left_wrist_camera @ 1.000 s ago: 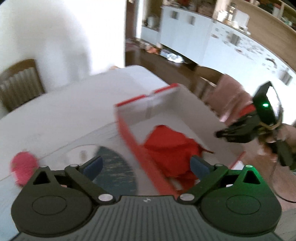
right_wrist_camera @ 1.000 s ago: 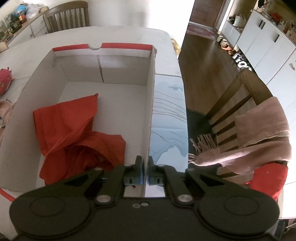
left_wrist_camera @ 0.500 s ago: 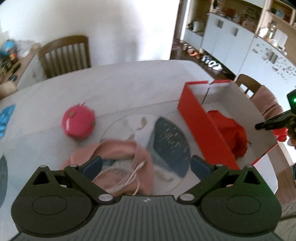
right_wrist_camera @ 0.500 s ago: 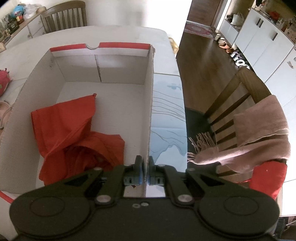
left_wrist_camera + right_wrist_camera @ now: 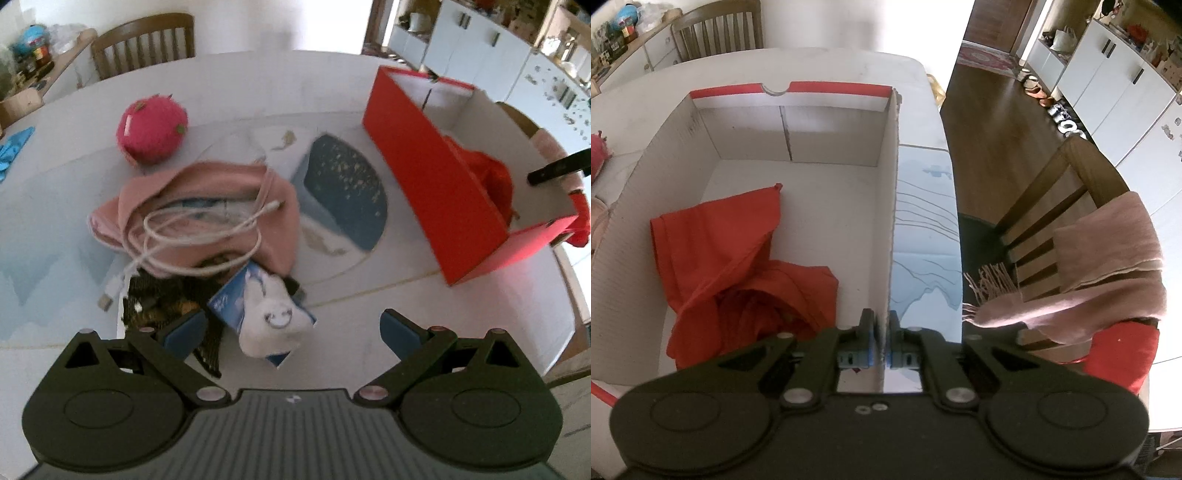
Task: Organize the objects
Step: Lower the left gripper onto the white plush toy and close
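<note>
White cabinets line a dark wood floor (sunlit), slatted chair beyond.

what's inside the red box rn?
Only a crumpled red cloth, lying in the near left part of the red box; the rest of the floor is bare white cardboard. Whatever might sit under the cloth is covered.

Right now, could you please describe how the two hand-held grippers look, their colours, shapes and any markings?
Both are matt black plastic. The left gripper has two round discs on its body, angular link arms with silver rivets, a ribbed grey centre plate with a small white mark, and blue pads. The right gripper has the same discs, rivets and blue pads, but a smooth centre. No cables or sleeves are visible.
</note>
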`<state>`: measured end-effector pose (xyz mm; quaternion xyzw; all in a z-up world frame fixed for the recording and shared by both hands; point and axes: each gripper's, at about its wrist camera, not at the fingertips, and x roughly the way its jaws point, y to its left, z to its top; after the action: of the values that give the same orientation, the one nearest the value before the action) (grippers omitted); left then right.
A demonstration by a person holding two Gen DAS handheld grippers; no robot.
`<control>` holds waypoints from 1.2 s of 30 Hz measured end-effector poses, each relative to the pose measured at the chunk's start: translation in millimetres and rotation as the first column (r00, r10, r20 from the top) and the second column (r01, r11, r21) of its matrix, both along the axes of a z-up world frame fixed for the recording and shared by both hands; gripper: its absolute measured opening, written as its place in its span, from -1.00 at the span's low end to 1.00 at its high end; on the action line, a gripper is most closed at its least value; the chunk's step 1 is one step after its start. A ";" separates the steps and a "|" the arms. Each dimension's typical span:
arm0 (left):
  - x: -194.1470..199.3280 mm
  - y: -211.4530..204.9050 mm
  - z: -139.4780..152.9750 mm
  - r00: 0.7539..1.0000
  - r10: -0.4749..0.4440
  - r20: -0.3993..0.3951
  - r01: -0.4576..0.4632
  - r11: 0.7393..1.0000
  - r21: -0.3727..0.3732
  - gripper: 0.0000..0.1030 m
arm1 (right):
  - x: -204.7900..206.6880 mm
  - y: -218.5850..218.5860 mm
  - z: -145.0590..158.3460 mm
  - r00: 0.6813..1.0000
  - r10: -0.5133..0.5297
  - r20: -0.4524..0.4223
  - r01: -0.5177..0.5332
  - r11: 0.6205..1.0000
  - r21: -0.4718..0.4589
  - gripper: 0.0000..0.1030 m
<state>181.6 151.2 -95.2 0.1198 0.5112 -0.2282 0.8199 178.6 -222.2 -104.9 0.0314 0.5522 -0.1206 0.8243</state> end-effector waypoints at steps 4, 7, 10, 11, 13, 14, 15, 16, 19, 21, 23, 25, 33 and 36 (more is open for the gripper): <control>-4.0 4.3 -11.8 0.999 0.039 -0.002 -0.039 0.999 -0.016 0.96 | -1.2 1.0 -0.3 1.000 0.004 -0.002 -0.004 1.000 -0.004 -0.90; -3.6 6.7 -16.1 0.997 0.079 0.005 -0.079 0.997 -0.012 0.96 | -1.4 1.5 0.2 1.000 0.005 -0.002 -0.005 1.000 -0.006 -0.90; -2.7 9.9 -18.9 0.995 0.103 -0.011 -0.104 0.994 -0.043 0.93 | -1.4 2.0 -0.2 1.000 0.005 -0.002 -0.005 1.000 -0.007 -0.90; -2.1 10.6 -20.9 0.994 0.107 -0.016 -0.108 0.993 -0.052 0.90 | -1.7 2.4 -0.2 1.000 0.006 -0.002 -0.006 1.000 -0.008 -0.90; -1.6 11.0 -24.0 0.993 0.117 -0.019 -0.118 0.992 -0.053 0.68 | -2.0 3.0 -0.1 1.000 0.006 -0.003 -0.006 1.000 -0.009 -0.90; -0.9 10.6 -26.2 0.992 0.121 -0.027 -0.122 0.991 -0.051 0.61 | -2.1 3.0 0.0 1.000 0.005 -0.003 -0.005 1.000 -0.008 -0.90; -0.4 10.2 -28.5 0.991 0.127 -0.032 -0.129 0.990 -0.052 0.44 | -2.0 3.3 0.1 1.000 0.005 -0.004 -0.005 1.000 -0.009 -0.90; -0.4 10.9 -29.8 0.990 0.135 -0.034 -0.136 0.989 -0.055 0.32 | -2.0 3.4 0.3 1.000 0.005 -0.006 -0.005 1.000 -0.009 -0.90; 0.3 12.9 -31.3 0.989 0.143 -0.043 -0.146 0.986 -0.074 0.23 | -1.4 3.3 0.5 1.000 0.005 -0.007 -0.005 1.000 -0.009 -0.90; -0.3 11.4 -30.9 0.990 0.136 -0.037 -0.138 0.987 -0.076 0.22 | -1.5 3.1 0.6 1.000 0.005 -0.007 -0.005 1.000 -0.009 -0.90; -0.5 9.2 -31.6 0.991 0.127 -0.038 -0.129 0.989 -0.069 0.11 | -2.0 2.7 0.6 1.000 0.005 -0.007 -0.005 1.000 -0.010 -0.90; -0.4 8.3 -32.4 0.992 0.123 -0.039 -0.125 0.990 -0.063 -0.07 | -1.0 3.0 0.6 1.000 0.005 -0.007 -0.005 1.000 -0.010 -0.90; -1.3 7.0 -29.3 0.995 0.100 -0.026 -0.101 0.994 -0.046 -0.19 | -0.9 2.5 0.5 1.000 0.006 -0.007 -0.006 1.000 -0.011 -0.90; -1.6 6.7 -25.9 0.996 0.091 -0.020 -0.092 0.995 -0.046 -0.23 | -1.0 2.3 0.7 1.000 0.008 -0.007 -0.008 1.000 -0.014 -0.90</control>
<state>180.0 157.9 -121.1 0.0752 0.5179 -0.2035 0.8275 177.7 -219.9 -104.2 0.0232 0.5542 -0.1212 0.8232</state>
